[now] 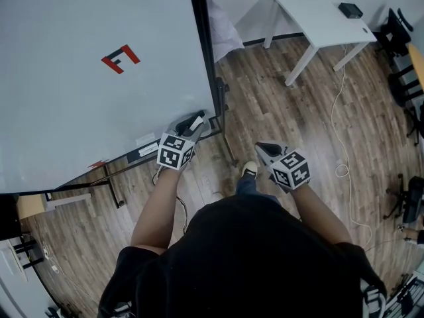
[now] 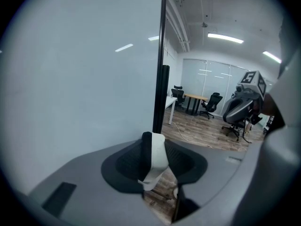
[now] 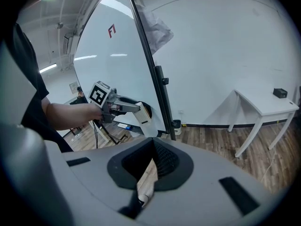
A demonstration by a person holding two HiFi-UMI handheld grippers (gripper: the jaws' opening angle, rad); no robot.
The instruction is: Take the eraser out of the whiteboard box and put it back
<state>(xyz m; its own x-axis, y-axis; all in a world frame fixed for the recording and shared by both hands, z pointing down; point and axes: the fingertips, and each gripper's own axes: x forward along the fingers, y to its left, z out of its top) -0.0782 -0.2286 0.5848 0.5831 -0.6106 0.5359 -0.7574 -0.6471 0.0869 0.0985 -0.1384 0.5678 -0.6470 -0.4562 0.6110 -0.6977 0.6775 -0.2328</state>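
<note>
My left gripper (image 1: pixel 193 126) is shut on the white eraser (image 1: pixel 198 118) with its black felt side, held at the lower right corner of the whiteboard (image 1: pixel 79 98). In the left gripper view the eraser (image 2: pixel 156 155) stands upright between the pads, close beside the board's black edge post (image 2: pixel 160 79). The right gripper view shows the eraser (image 3: pixel 142 114) in the air just above the board's ledge (image 3: pixel 123 125). To the right, over the wooden floor, my right gripper (image 1: pixel 266 151) is shut with nothing in it. Whether the ledge holds a box, I cannot tell.
A red F-shaped magnet (image 1: pixel 120 58) sticks to the whiteboard. At the back right stands a white table (image 1: pixel 318 15) with a small black object (image 1: pixel 350 9) on it. Office chairs (image 1: pixel 397 38) are at the far right, and a white cable (image 1: pixel 341 111) lies on the floor.
</note>
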